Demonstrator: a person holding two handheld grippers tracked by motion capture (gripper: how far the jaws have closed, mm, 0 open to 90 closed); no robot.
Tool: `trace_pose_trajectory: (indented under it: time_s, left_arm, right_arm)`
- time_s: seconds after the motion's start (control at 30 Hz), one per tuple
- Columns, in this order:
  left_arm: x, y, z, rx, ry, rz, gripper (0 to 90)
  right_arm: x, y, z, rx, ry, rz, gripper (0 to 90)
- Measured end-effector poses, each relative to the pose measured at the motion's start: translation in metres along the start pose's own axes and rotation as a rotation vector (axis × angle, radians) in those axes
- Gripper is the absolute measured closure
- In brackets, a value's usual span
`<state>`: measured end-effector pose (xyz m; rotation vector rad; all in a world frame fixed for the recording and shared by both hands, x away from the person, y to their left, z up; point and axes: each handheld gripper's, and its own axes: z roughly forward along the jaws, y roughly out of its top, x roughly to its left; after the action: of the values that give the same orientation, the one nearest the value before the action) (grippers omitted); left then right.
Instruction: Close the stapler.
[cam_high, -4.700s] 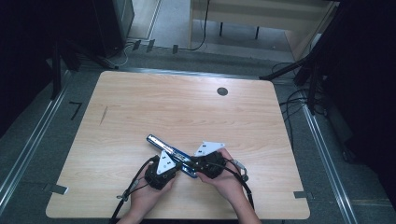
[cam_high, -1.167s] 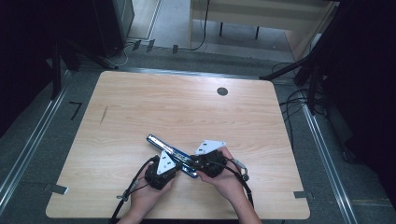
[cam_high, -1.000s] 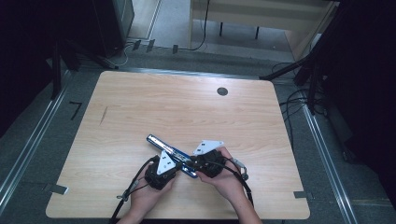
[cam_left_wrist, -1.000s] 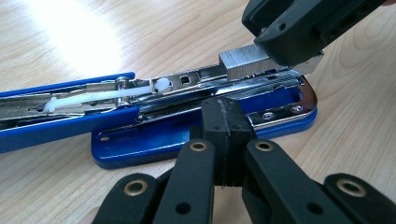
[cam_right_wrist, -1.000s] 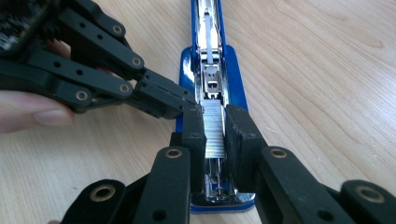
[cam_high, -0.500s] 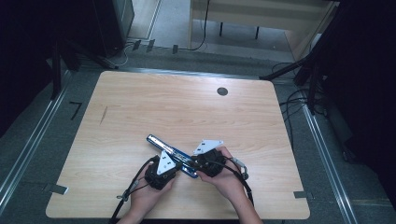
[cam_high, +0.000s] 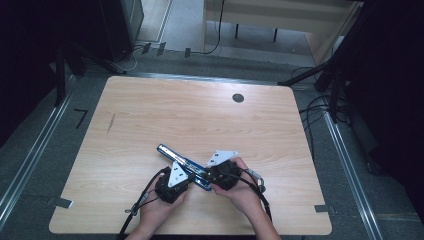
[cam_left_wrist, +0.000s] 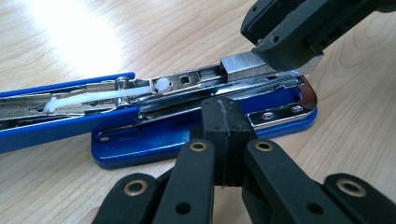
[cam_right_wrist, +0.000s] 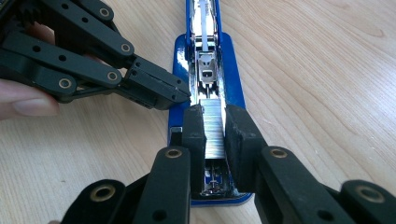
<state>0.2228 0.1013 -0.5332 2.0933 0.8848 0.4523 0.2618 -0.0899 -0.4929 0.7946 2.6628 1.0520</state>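
Observation:
A blue stapler (cam_high: 181, 162) lies opened flat near the table's front edge, its metal staple channel (cam_left_wrist: 187, 84) facing up and its white pusher (cam_left_wrist: 161, 85) slid back. My right gripper (cam_right_wrist: 214, 114) is shut on a strip of staples (cam_right_wrist: 214, 133) that sits in the front end of the channel. The same strip (cam_left_wrist: 243, 64) appears under the right gripper's tips in the left gripper view. My left gripper (cam_left_wrist: 224, 109) is shut with nothing between its pads, and its tip rests against the side of the stapler's blue base (cam_left_wrist: 154, 140). Both hands hold the grippers (cam_high: 172, 182) (cam_high: 222, 172) close together.
The wooden table (cam_high: 200, 120) has a round dark grommet (cam_high: 238, 98) at the back right and a short dark mark (cam_high: 110, 123) at the left. Cables (cam_high: 320, 107) lie on the floor to the right. A cable (cam_high: 145, 197) trails from my left gripper toward the front edge.

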Motion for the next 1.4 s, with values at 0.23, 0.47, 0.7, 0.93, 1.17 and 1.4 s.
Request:
trace_pose_trajectory:
  time_s: [0.23,0.47,0.7,0.93,1.17,1.4]
  left_arm:
    - [0.0,0.0,0.0,0.001,0.0,0.001,90.0]
    - [0.0,0.0,0.0,0.001,0.0,0.002,90.0]
    - [0.0,0.0,0.0,0.002,-0.001,0.001,90.0]
    - [0.001,0.0,0.0,0.002,-0.003,-0.001,90.0]
    - [0.0,0.0,0.0,0.002,-0.001,0.0,90.0]
    - [0.001,0.0,0.0,0.003,-0.004,-0.002,90.0]
  right_arm:
    - [0.0,0.0,0.001,0.003,0.0,-0.005,77.8]
    - [-0.004,0.001,-0.001,-0.079,0.001,0.046,89.1]
    - [-0.001,0.007,0.009,-0.088,-0.002,0.052,90.0]
    - [0.001,0.009,0.018,-0.068,-0.002,0.032,90.0]
    - [0.0,0.006,0.016,-0.045,-0.004,0.018,90.0]
    - [0.0,0.005,0.014,-0.048,-0.004,0.016,90.0]
